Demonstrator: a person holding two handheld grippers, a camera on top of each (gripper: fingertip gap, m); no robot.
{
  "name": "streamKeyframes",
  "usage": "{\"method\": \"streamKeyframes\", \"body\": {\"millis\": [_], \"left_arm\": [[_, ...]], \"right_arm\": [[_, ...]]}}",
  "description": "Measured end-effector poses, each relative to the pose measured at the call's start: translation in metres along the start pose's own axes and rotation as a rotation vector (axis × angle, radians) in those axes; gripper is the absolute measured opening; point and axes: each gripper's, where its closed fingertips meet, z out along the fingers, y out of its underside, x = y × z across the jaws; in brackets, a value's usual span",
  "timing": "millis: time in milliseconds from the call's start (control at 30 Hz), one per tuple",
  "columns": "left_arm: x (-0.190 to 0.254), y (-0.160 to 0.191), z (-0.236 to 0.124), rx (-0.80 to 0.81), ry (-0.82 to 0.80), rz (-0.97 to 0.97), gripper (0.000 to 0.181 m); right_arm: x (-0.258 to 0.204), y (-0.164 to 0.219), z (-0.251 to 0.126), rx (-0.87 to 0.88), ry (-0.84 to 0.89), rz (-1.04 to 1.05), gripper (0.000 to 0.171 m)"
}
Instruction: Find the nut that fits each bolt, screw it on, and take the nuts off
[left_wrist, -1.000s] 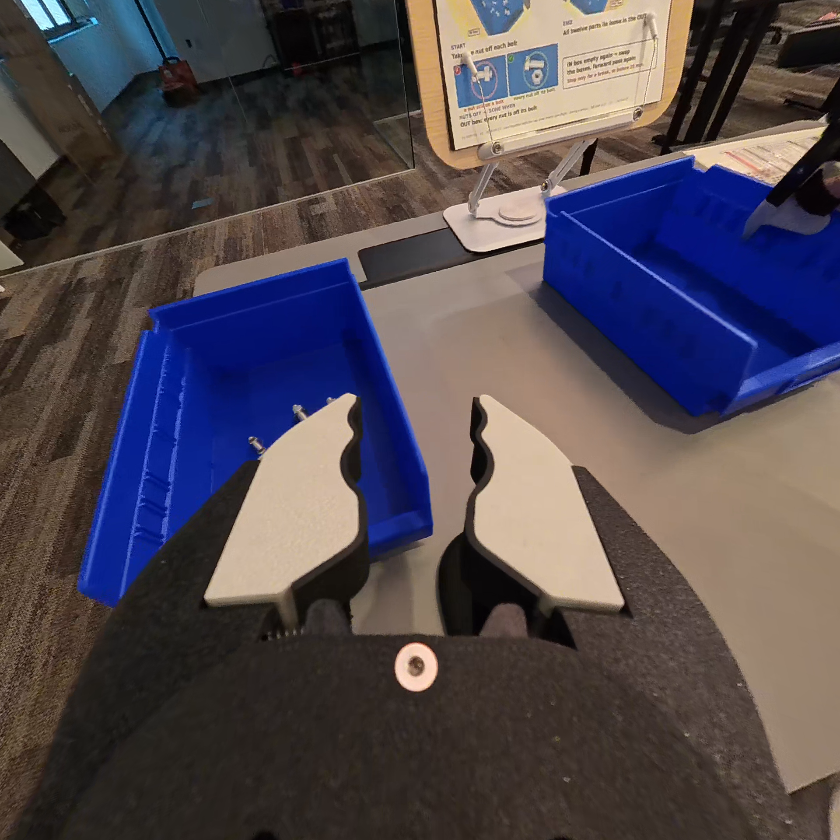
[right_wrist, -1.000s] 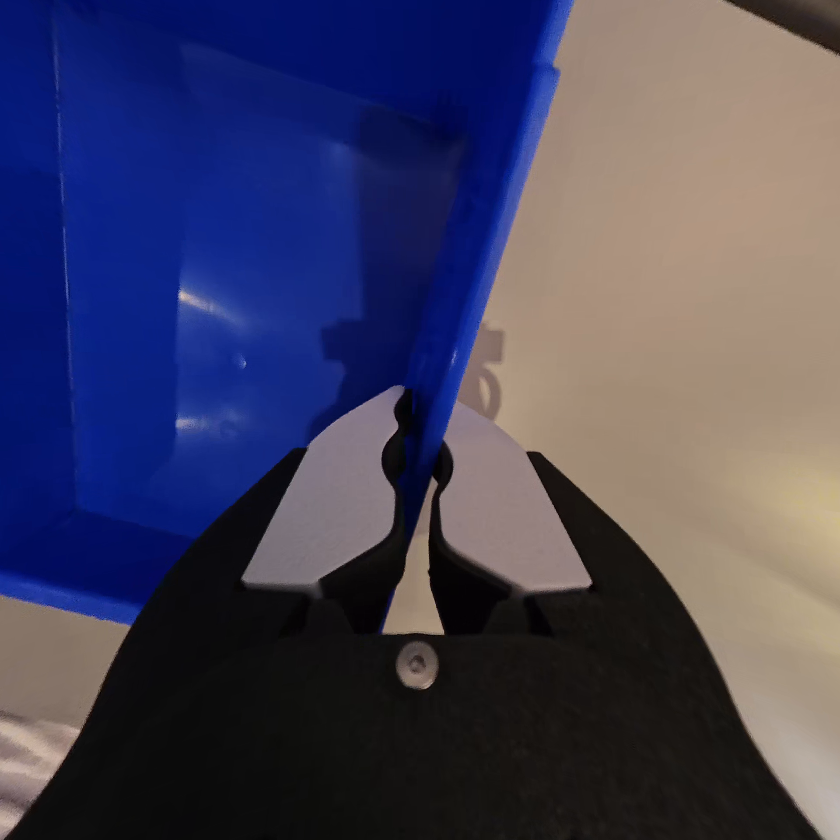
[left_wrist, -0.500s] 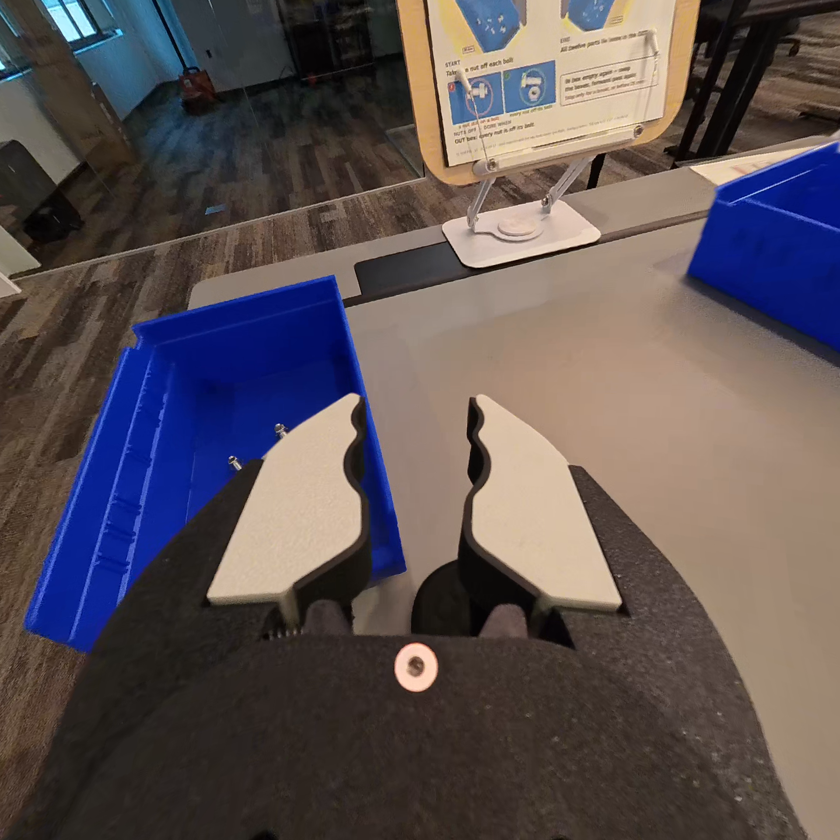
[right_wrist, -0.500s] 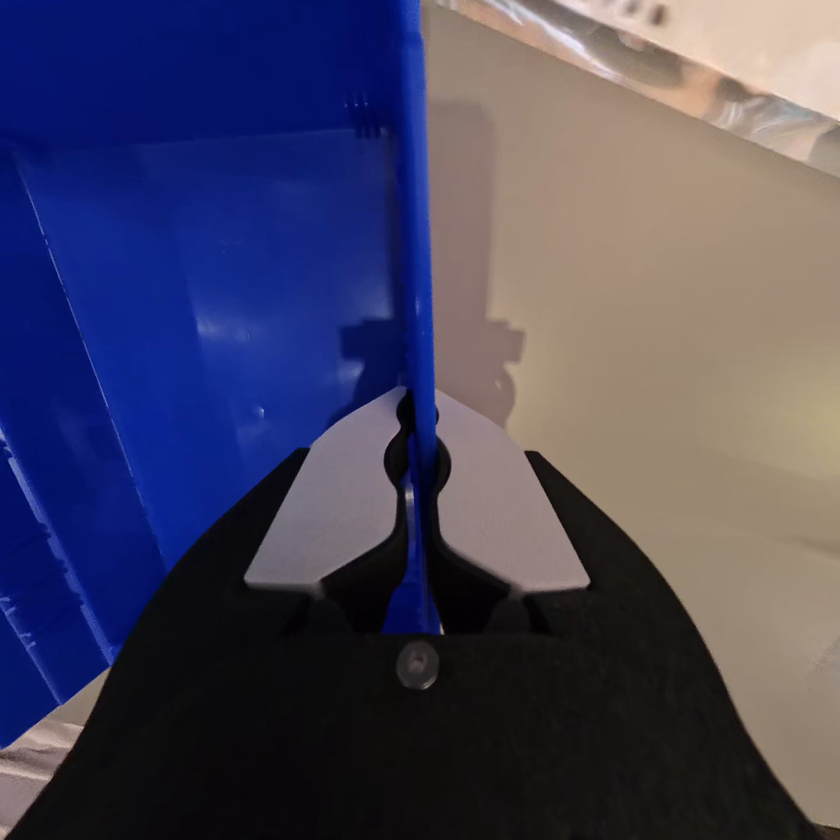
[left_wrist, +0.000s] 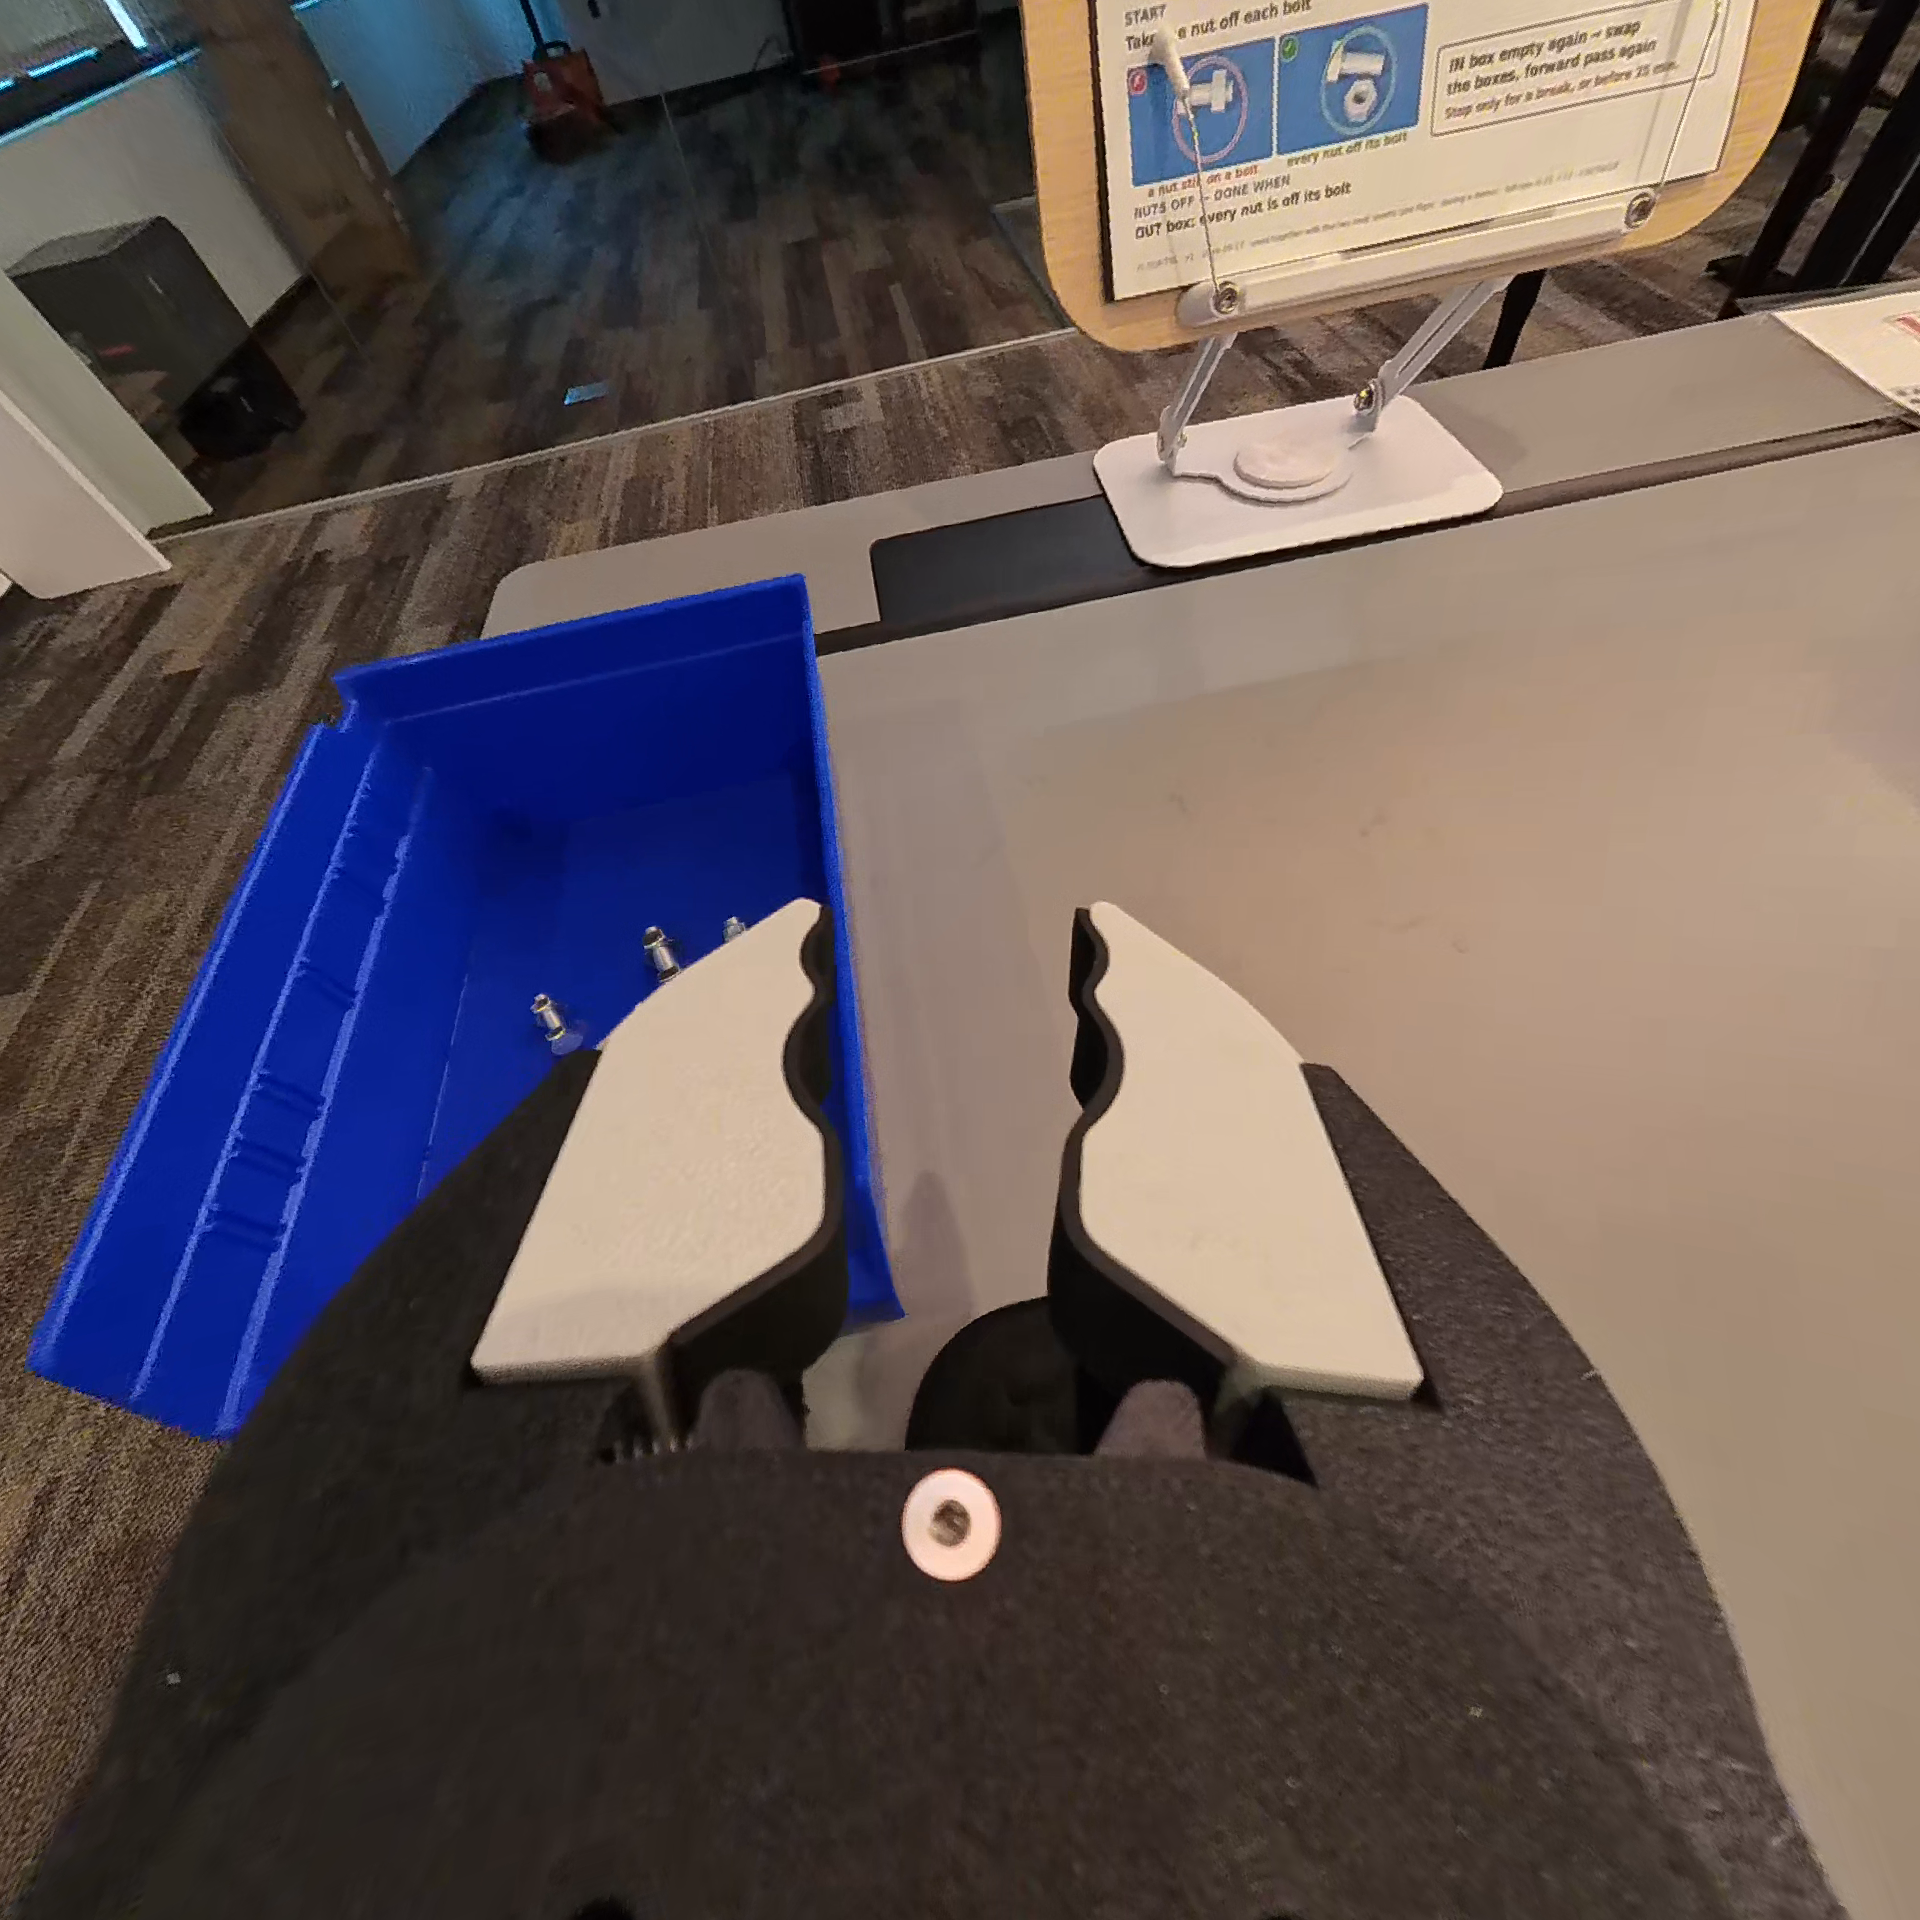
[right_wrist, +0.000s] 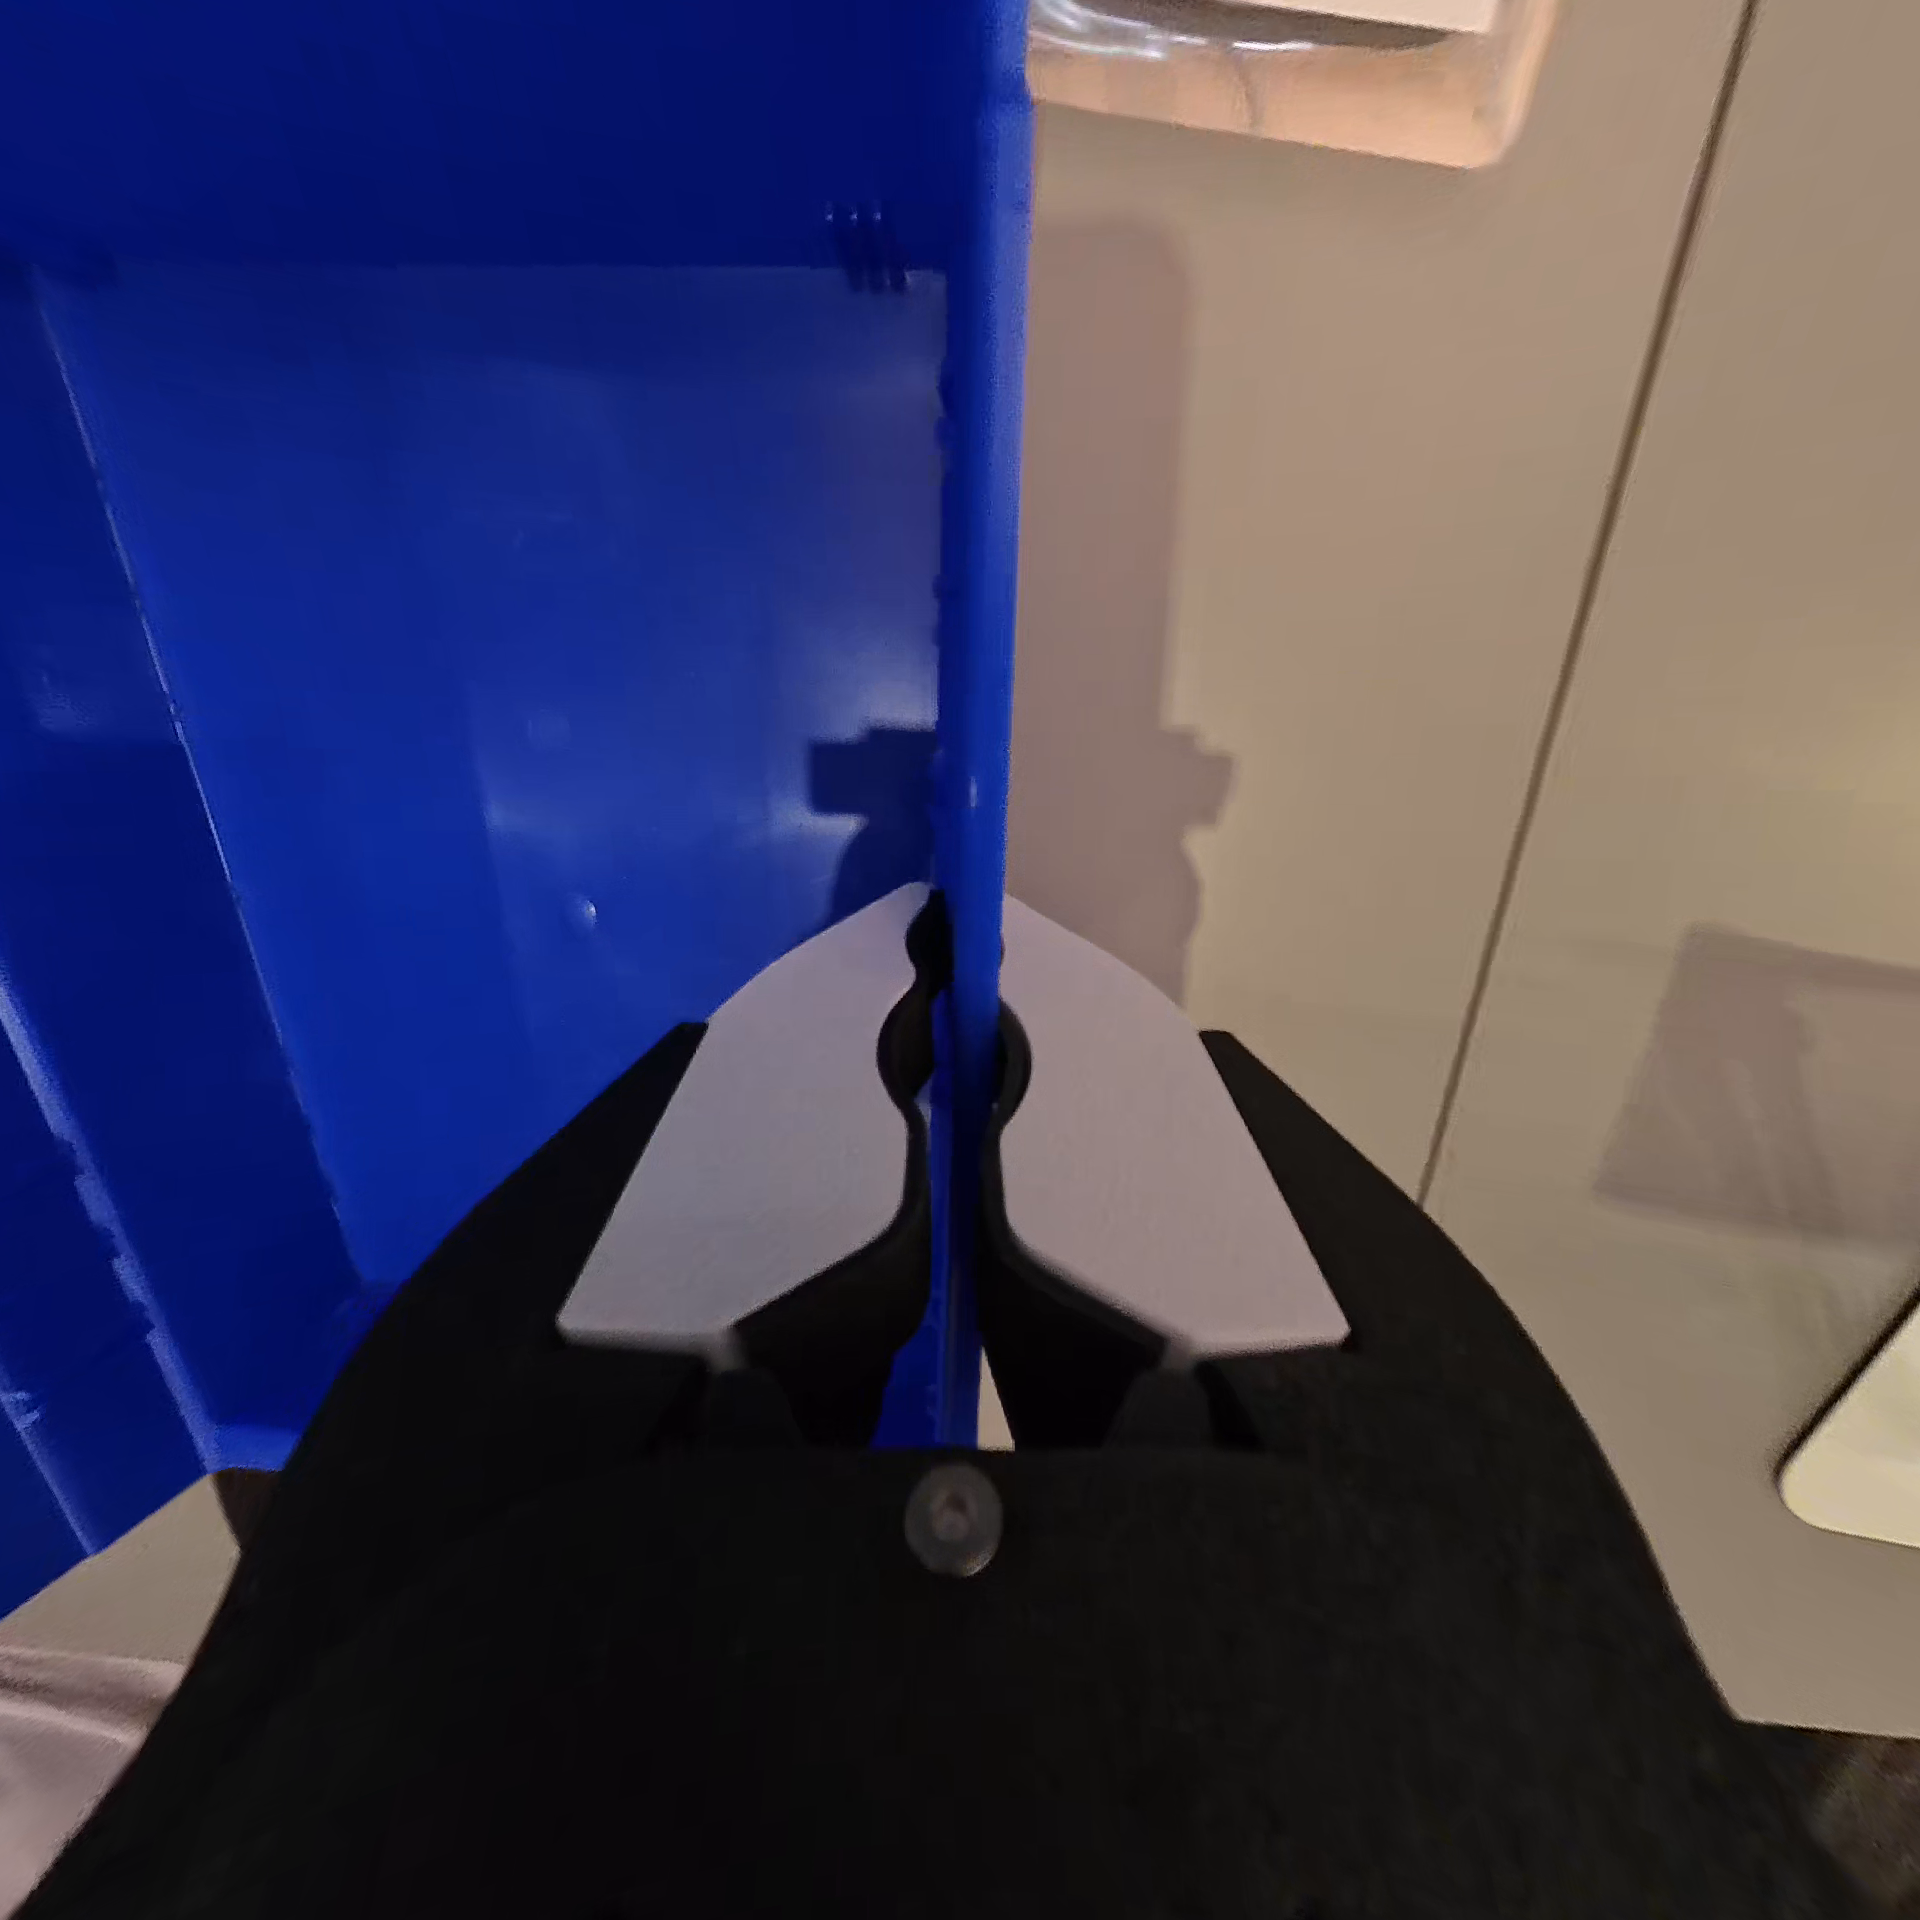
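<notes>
Presently, left tongs (left_wrist: 945, 935): spread wide, holding nothing, above the grey table (left_wrist: 1455, 883).
Bolts (left_wrist: 659, 951): small, silvery, lying in the blue bin (left_wrist: 312, 987) just left of and beyond the left tongs.
Right tongs (right_wrist: 961, 914): pinching the side wall of a second blue bin (right_wrist: 520, 623).

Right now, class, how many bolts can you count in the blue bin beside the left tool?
3: first bolt, second bolt, third bolt, in a row on the blue bin floor. The left tool may hide more.

Dark wood-plank floor (left_wrist: 727, 312), grey table (left_wrist: 1455, 831)
</notes>
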Motion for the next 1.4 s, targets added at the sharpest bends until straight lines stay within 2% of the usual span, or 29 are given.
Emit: {"method": "streamKeyframes", "body": {"millis": [267,500,633,700,767,867,1000,1067,1167,1400], "left_arm": [[0.004,-0.004,0.012,-0.007,-0.011,-0.012,0.043],[0.0,0.011,0.02,-0.056,-0.047,-0.005,0.048],[-0.02,0.027,0.015,-0.109,-0.133,-0.024,0.056],[-0.03,0.037,0.014,-0.131,-0.18,-0.03,0.058],[-0.029,0.049,0.02,-0.156,-0.154,-0.062,0.058],[-0.032,0.067,0.035,-0.207,-0.14,-0.109,0.056],[-0.037,0.094,0.055,-0.314,-0.146,-0.125,0.052],[-0.038,0.1,0.061,-0.326,-0.139,-0.143,0.038],[-0.032,0.102,0.071,-0.321,-0.09,-0.174,0.007],[-0.032,0.096,0.088,-0.359,-0.128,-0.074,0.005]], "right_arm": [[0.045,0.015,-0.006,0.007,0.011,0.015,0.003],[0.058,0.022,-0.009,0.038,0.021,-0.028,0.004],[0.062,0.013,-0.019,0.148,0.093,-0.072,0.017],[0.058,0.0,-0.033,0.256,0.102,-0.067,0.03],[0.052,-0.014,-0.053,0.376,0.116,-0.073,0.038],[0.028,-0.03,-0.087,0.519,0.103,-0.107,0.037],[-0.026,-0.043,-0.129,0.681,0.012,-0.164,0.037],[-0.055,-0.044,-0.145,0.731,-0.028,-0.211,0.036],[-0.097,-0.041,-0.159,0.758,-0.076,-0.282,0.035],[-0.193,-0.034,-0.176,0.852,-0.237,-0.437,0.032]]}}
